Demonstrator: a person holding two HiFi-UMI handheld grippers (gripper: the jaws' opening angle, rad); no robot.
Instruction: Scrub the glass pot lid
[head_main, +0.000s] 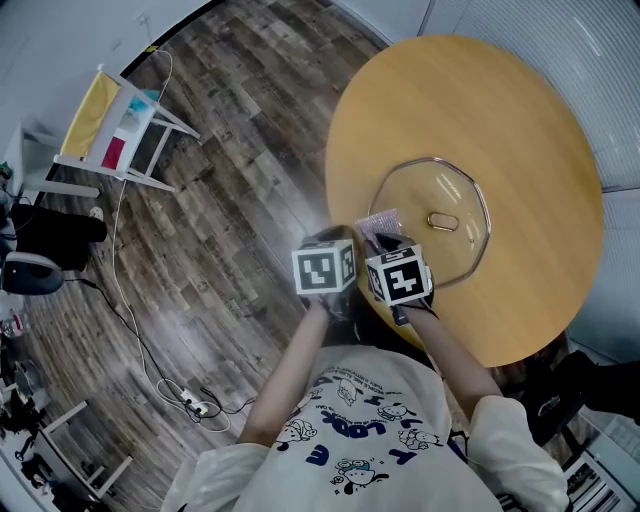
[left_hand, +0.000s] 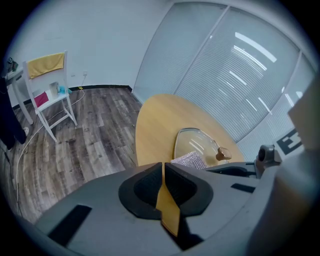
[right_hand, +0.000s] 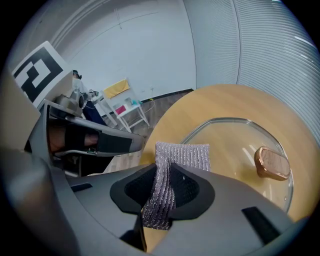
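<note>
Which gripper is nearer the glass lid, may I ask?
Right. The right gripper, holding a scrub pad, is at the lid's rim; the left gripper sits beside it, farther out.

A round wooden table (head_main: 520, 130) stands on the dark plank floor (head_main: 240, 160). The glass pot lid (head_main: 425, 195) (handle up) lies flat on it, slightly toward its near edge.

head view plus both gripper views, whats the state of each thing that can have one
glass pot lid: lying flat on the table, knob up
scrubbing cloth: pinched in the right gripper, its free end at the lid's near rim; contact unclear
right gripper: shut on the scrubbing cloth
left gripper: shut, fingers together, nothing between them
</note>
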